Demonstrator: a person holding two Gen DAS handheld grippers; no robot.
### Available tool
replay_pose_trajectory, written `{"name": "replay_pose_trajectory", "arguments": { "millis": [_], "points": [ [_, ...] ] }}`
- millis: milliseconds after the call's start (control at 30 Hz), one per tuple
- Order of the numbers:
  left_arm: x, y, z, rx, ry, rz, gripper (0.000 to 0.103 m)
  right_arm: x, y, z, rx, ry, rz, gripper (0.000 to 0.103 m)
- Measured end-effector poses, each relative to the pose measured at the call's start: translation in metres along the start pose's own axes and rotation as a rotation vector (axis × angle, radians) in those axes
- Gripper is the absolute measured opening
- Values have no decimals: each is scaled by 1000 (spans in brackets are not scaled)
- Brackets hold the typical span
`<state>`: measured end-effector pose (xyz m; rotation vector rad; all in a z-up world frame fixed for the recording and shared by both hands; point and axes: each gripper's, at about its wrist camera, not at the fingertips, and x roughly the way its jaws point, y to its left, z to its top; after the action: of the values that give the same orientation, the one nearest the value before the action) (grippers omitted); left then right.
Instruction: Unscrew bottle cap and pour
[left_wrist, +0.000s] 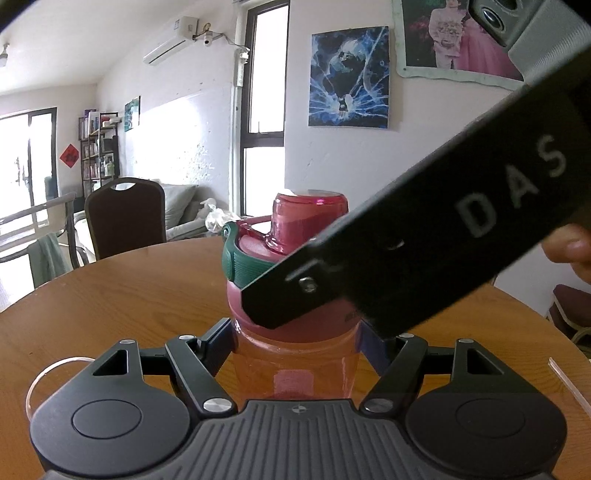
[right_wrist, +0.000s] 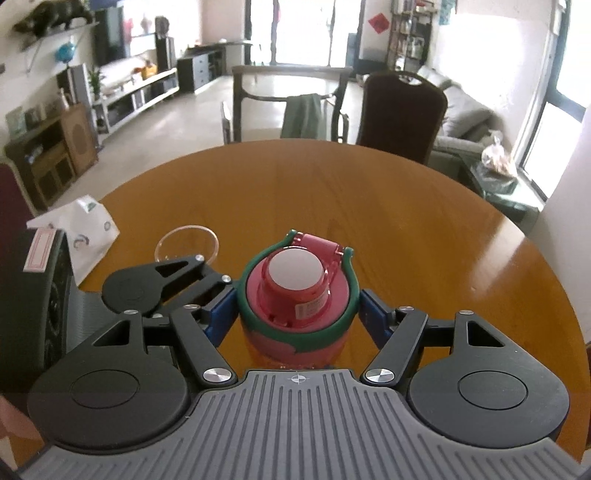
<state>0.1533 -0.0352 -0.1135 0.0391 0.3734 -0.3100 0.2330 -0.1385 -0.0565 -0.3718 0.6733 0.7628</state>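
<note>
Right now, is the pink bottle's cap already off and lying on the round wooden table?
No, the pink cap sits on the pink bottle, with the right gripper around it.

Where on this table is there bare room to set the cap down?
Bare wood lies beyond the bottle toward the dark chair, and along the table to the right. Left is crowded: the clear dish and white paper bag.

Support: round wooden table (right_wrist: 369, 206), glossy orange-brown top with visible grain. Standing on it: translucent pink plastic bottle (left_wrist: 295, 369), upright, near the front edge. Clear round shallow dish (right_wrist: 186, 242) lies left of the bottle, apart from it. White printed paper bag (right_wrist: 90, 229) sits at the table's left edge.
</note>
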Motion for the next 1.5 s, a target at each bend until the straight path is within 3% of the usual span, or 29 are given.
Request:
{"name": "replay_pose_trajectory", "arguments": {
  "millis": [233, 567, 800, 1000, 1400, 1467, 1500],
  "points": [
    [0, 4, 1, -8, 2, -10, 71, -8, -9, -6, -39, 17, 27, 70],
    [-3, 2, 1, 1, 13, -6, 71, -22, -34, -21, 41, 39, -53, 69],
    [1, 6, 4, 1, 18, -2, 71, -20, -6, -13, 9, 2, -1, 69],
    [2, 7, 4, 1, 19, 1, 71, -5, 11, -6, -14, -1, -23, 71],
    [3, 11, 4, -6, 18, 2, 71, -24, -18, -20, -14, 23, -68, 66],
    [3, 11, 3, -3, 17, 2, 71, -25, -24, -23, 1, 20, -103, 63],
    [3, 11, 3, -2, 17, 3, 71, -24, -35, -19, 53, 22, -75, 63]
  ]
}}
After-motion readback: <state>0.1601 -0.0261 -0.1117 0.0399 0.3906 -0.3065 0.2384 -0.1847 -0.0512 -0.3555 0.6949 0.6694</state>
